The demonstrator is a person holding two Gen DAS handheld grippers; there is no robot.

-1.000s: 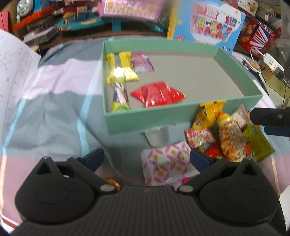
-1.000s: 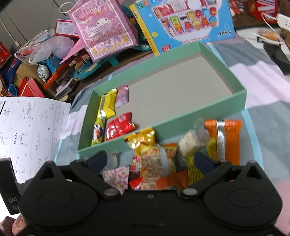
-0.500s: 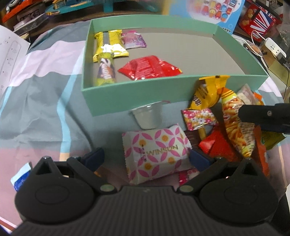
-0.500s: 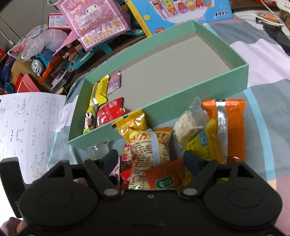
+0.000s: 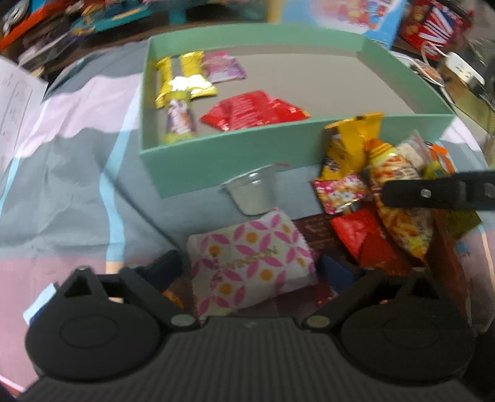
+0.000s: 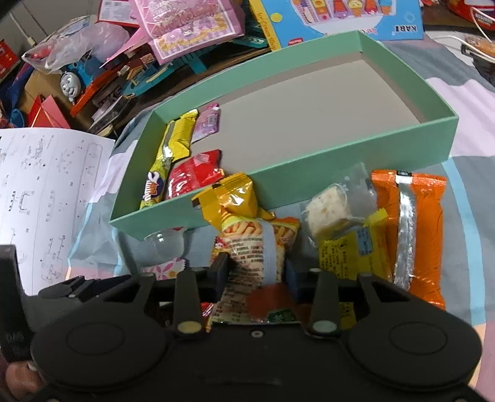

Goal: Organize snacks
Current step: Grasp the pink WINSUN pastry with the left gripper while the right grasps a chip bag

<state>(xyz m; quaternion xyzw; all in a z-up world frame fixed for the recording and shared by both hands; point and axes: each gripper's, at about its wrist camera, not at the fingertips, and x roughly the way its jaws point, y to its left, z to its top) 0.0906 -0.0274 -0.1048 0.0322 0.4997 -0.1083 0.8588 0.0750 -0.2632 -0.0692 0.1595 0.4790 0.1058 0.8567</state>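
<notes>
A mint green box (image 5: 247,154) holds yellow bars (image 5: 185,80), a purple packet and a red packet (image 5: 253,113). In front of it lies a pile of loose snacks. My left gripper (image 5: 250,269) points down over a white packet with pink flowers (image 5: 247,259); its jaws are closing with the packet between them, and the pads do not clearly press. My right gripper (image 6: 256,273) is closing on an orange stick-snack packet (image 6: 247,244), whose sides are squeezed between the pads. The same gripper shows as a black bar (image 5: 433,193) in the left wrist view.
A clear jelly cup (image 5: 252,193) leans on the box's front wall. An orange packet (image 6: 408,232), a yellow packet (image 6: 355,250) and a clear-wrapped cake (image 6: 331,207) lie right of the grip. A printed sheet (image 6: 40,201) lies left. Toys and boxes (image 6: 185,27) crowd the back.
Both grippers have sunk toward the snack pile. The right jaws came in from wide open onto the stick-snack packet. The left jaws narrowed around the flowered packet.
</notes>
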